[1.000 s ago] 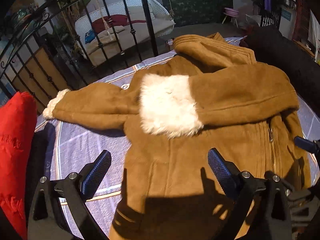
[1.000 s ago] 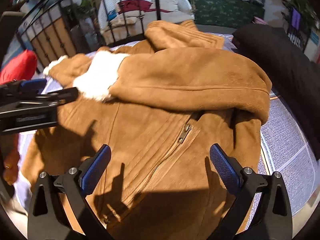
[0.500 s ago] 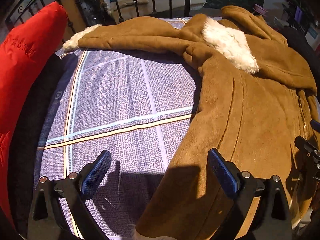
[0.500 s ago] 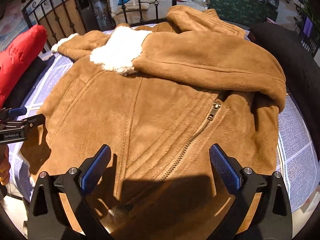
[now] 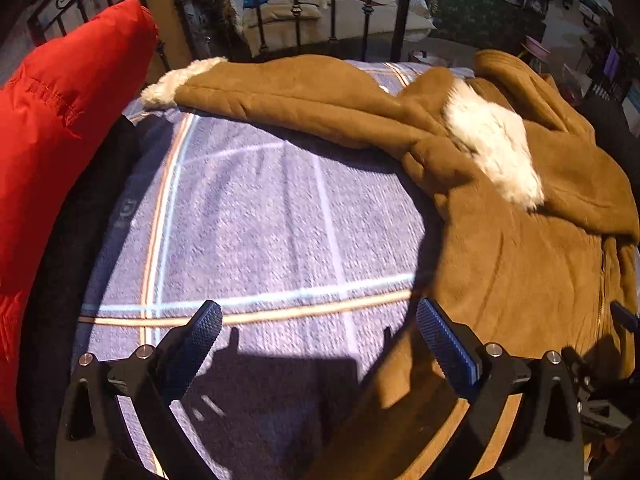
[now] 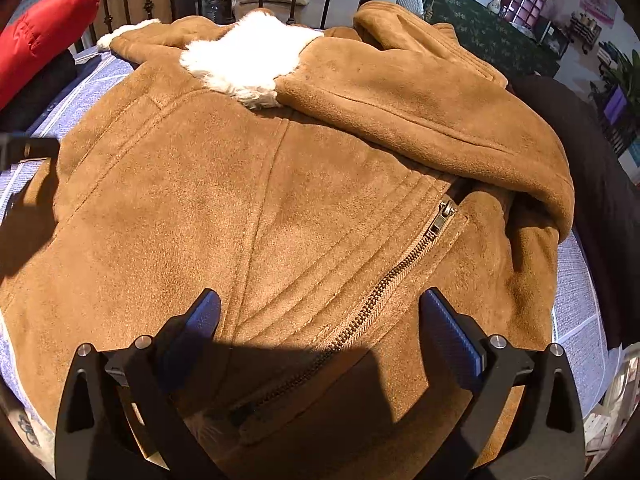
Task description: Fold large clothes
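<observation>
Left tool [image 5: 318,338] agape, tan suede coat [image 6: 280,208] — fleecy cuff [image 6: 248,60]

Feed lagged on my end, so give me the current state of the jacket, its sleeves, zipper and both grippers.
Jacket: flat on the bedspread, front up.
Right-side sleeve: folded across the chest.
Other sleeve: stretched out, unfolded.
Zipper: closed.
Left gripper: open, empty.
Right gripper: open, empty.

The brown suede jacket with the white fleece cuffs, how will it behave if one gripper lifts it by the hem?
The brown suede jacket looks thick and lined, so probably heavy. It will likely sag in broad folds, as its folded sleeve holds a rounded bulge. The napped surface should grip well.
</observation>
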Motion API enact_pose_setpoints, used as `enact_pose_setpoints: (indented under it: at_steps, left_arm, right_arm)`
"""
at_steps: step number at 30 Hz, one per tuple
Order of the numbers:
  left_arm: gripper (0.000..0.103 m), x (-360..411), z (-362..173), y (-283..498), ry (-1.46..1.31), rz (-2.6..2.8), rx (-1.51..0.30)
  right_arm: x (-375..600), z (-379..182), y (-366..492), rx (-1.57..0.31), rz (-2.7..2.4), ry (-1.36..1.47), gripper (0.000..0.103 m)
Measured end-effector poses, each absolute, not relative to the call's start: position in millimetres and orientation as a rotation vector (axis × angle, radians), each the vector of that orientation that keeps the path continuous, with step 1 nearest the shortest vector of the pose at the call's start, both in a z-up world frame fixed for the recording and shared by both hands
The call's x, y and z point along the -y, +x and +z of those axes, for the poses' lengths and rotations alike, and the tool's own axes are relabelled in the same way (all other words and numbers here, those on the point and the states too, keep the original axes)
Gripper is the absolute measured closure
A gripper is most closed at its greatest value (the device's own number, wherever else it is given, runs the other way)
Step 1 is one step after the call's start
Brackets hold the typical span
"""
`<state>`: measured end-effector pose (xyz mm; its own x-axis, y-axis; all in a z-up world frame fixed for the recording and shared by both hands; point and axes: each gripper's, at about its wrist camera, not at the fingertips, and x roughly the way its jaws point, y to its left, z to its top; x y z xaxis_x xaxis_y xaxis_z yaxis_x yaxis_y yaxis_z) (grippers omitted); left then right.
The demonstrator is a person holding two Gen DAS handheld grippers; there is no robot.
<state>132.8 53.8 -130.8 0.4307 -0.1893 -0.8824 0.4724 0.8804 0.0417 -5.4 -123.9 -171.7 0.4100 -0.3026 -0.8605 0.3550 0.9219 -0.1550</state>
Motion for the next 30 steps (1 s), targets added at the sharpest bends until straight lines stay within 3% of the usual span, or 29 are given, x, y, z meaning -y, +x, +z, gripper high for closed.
enact_pose_setpoints:
  at_steps: [7,14,23,26,27,30]
  left_arm:
    - [0.007,-51.1,-131.7,237.7,0.015,-0.333,-1.133]
    - [0.008,-38.7,-160.8,336.0,-0.052,-0.147,-1.154]
    - [0.009,-40.5,-175.3,404.3,-0.032,-0.057,-1.123]
    - [0.024,-32.1,-172.2,414.6,0.039,-0.081,-1.109]
    - [0.038,-29.4,-170.4,416.8,0.041,-0.103,-1.112]
    - [0.063,-15.8,-157.9,415.0,0.125,-0.084,-1.085]
  right_arm:
    - [126.0,-173.8,-8.2,-1.037,-0.403,0.071,0.004]
    - [126.6,-175.0,-9.0,-1.021,-0.394,0.075,0.004]
    - [127.8,-176.6,-8.4,-1.016,-0.390,0.084,0.004]
    - [128.2,-176.9,-7.2,-1.018,-0.391,0.090,0.004]
    - [128.2,-176.9,-7.0,-1.018,-0.391,0.090,0.004]
    - [128.0,-176.8,-7.3,-1.018,-0.392,0.090,0.004]
